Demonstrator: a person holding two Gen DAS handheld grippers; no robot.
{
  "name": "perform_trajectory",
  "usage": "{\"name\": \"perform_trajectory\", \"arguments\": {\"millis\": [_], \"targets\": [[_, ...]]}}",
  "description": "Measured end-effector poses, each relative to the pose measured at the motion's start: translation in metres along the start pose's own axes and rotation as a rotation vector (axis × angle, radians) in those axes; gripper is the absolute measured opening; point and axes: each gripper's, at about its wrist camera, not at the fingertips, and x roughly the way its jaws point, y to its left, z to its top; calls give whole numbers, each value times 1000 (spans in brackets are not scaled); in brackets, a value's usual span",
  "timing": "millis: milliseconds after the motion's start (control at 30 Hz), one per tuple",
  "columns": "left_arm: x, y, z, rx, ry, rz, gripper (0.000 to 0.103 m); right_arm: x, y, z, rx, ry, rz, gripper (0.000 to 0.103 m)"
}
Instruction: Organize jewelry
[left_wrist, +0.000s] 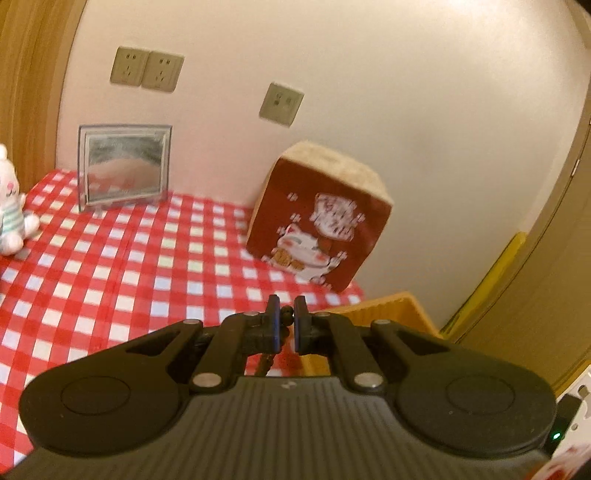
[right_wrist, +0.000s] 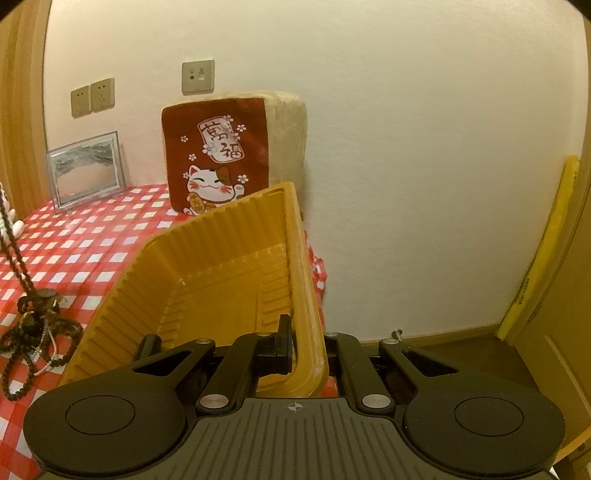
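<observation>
Left gripper clenched on a dark bead strand above the checked tablecloth — right gripper grasping the tilted yellow tray by its rim, bead pile beside it.

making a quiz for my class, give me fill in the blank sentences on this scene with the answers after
1. The right tongs are shut on the rim of a ____ tray.
2. The left tongs pinch a string of dark ____.
3. The tablecloth is checked red and ____.
4. The cushion leaning on the wall shows a ____.

Missing words: yellow; beads; white; cat
</observation>
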Motion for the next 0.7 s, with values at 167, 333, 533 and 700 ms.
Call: {"name": "perform_trajectory", "arguments": {"millis": [167,333,533,700], "targets": [[-17,-9,12,5,-45,-28,6,0,0,0,3,-4,4,4],[-31,-19,22,8,-79,-49,6,-1,0,0,4,-4,7,4],[-41,-33,30,23,-103,-55,6,-1,0,1,1,-4,9,4],[-46,-42,31,22,-104,-87,6,-2,1,1,1,-5,8,4]]}}
